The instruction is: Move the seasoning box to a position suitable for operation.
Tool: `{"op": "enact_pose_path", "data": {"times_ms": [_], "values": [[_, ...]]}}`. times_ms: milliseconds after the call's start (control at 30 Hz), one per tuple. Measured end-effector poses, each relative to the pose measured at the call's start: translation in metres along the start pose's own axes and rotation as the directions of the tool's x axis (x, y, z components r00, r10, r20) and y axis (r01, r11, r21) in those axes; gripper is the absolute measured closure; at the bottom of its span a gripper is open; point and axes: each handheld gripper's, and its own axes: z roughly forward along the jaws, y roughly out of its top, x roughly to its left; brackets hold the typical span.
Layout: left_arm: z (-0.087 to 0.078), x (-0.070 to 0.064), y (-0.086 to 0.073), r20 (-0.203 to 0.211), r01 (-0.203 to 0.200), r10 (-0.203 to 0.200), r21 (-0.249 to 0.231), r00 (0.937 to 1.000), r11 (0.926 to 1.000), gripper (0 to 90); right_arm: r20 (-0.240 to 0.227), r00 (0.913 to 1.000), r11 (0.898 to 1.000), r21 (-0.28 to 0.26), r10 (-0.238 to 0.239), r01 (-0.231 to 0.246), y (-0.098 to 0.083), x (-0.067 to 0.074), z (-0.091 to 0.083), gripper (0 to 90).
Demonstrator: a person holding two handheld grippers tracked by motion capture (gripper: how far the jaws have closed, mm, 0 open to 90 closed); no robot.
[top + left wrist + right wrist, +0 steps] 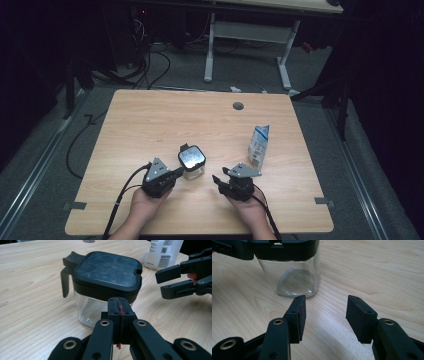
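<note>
While both grippers sit near the front edge of the wooden table (pixel 150 115), a small clear jar (pixel 192 169) with a square black lid (pixel 106 268) stands upright between them, slightly farther from the person. From the left gripper (pixel 176 173), whose jaws are pressed fully together with nothing held, the jar lies straight ahead, its tip at or just short of the glass wall below the lid; contact cannot be told. From the right gripper (pixel 216 178) the jar lies ahead and off to the left, a short way apart, with bare table between its parted, empty jaws. So the left gripper is the nearer one. A handle (pixel 65 277) hangs from the lid's far corner, away from both. A white and blue carton (pixel 259 145) stands well off to the right
</note>
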Motion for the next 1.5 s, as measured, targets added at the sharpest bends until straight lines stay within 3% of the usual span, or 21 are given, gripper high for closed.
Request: {"op": "enact_pose_path", "data": {"times_ms": [267, 467, 700, 1033, 1267, 1500], "values": [[0.007, -0.010, 0.003, 0.029, -0.016, 0.016, 0.008, 0.9995, 0.9998, 89.6, 0.004, 1.0000, 1.000, -0.005, 0.001, -0.001, 0.000, -0.002, -0.001, 50.1], [0.004, -0.011, 0.003, 0.026, -0.020, 0.019, 0.007, 0.9995, 0.9998, 88.2, -0.015, 0.9998, 1.000, -0.019, 0.010, -0.011, 0.000, -0.005, -0.002, 41.4], [-0.008, 0.000, 0.004, -0.027, -0.033, 0.034, 0.022, 0.9991, 0.9992, 84.9, -0.034, 0.9991, 1.000, -0.006, 0.024, -0.024, 0.000, -0.008, 0.000, 32.6], [-0.020, 0.026, 0.022, -0.132, -0.043, 0.047, 0.033, 0.9901, 0.9986, 76.2, -0.027, 0.9993, 1.000, 0.010, 0.026, -0.026, 0.000, -0.007, 0.001, 31.3], [-0.014, 0.039, 0.038, -0.136, -0.024, 0.025, 0.010, 0.9904, 0.9997, 81.1, -0.023, 0.9995, 1.000, 0.003, 0.022, -0.022, 0.000, -0.006, 0.000, 31.3], [0.001, 0.040, 0.056, -0.126, -0.046, 0.045, -0.006, 0.9910, 0.9989, 87.9, -0.048, 0.9986, 1.000, -0.001, 0.022, -0.022, 0.001, -0.005, 0.000, 31.3]]}}
